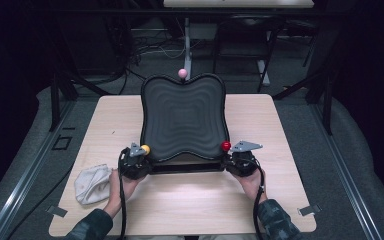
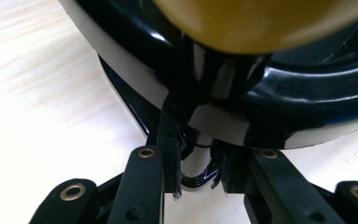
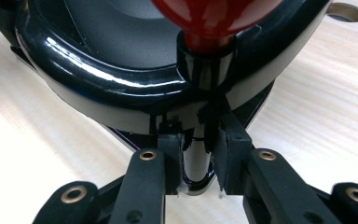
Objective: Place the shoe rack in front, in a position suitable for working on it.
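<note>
A black tray [image 1: 184,117] with a rippled surface lies on the wooden table [image 1: 190,200], its near edge towards me. A pink knob [image 1: 182,73] stands at its far rim, a yellow knob [image 1: 145,148] at the near left corner and a red knob [image 1: 226,146] at the near right. My left gripper [image 1: 139,161] is shut on the glossy black post [image 2: 196,163] under the yellow knob [image 2: 261,23]. At the other corner my right gripper [image 1: 232,159] is shut on the post [image 3: 196,161] beneath the red knob [image 3: 214,18]. Both pairs of jaws press the posts from the sides.
A crumpled white cloth [image 1: 92,183] lies on the table's near left, beside my left hand. Dark metal frames and cables stand on the floor beyond the table's far edge. A round hole [image 3: 347,11] in the tabletop shows past the tray's corner.
</note>
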{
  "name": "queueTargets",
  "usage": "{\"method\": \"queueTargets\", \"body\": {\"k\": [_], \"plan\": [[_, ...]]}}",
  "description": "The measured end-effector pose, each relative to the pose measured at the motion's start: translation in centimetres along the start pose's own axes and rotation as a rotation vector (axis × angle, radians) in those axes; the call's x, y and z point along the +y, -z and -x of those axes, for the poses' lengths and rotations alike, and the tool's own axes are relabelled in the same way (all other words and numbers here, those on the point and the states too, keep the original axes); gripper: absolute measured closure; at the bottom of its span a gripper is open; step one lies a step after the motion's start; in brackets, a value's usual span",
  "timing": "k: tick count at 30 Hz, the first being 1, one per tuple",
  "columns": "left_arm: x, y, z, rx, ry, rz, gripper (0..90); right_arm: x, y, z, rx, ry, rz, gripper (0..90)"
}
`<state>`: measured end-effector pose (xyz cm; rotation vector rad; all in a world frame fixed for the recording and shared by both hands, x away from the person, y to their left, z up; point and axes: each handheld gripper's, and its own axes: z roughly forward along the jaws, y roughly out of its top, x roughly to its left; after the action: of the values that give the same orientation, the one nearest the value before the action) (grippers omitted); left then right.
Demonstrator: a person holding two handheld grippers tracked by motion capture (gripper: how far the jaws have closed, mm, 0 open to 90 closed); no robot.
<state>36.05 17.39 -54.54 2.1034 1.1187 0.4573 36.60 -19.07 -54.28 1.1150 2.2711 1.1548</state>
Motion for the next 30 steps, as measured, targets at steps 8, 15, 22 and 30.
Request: {"method": "queueTargets", "body": {"k": [8, 15, 22, 30], "plan": [[-1.7, 2.0, 1.1, -0.008, -0.001, -0.006, 74.2, -1.0, 1.0, -1.7, 0.036, 0.01, 0.01, 74.5], [-1.9, 2.0, 1.5, -0.024, -0.022, 0.012, 74.3, -2.0, 2.4, -2.9, 0.02, 0.001, 0.0, 74.5], [-2.1, 2.0, 1.7, -0.038, -0.034, 0.014, 74.4, -2.9, 3.5, -3.6, 0.032, 0.007, 0.012, 74.4], [-2.0, 1.9, 2.3, -0.047, -0.044, 0.018, 74.3, -3.4, 4.3, -3.5, 0.033, 0.003, 0.008, 74.3]]}}
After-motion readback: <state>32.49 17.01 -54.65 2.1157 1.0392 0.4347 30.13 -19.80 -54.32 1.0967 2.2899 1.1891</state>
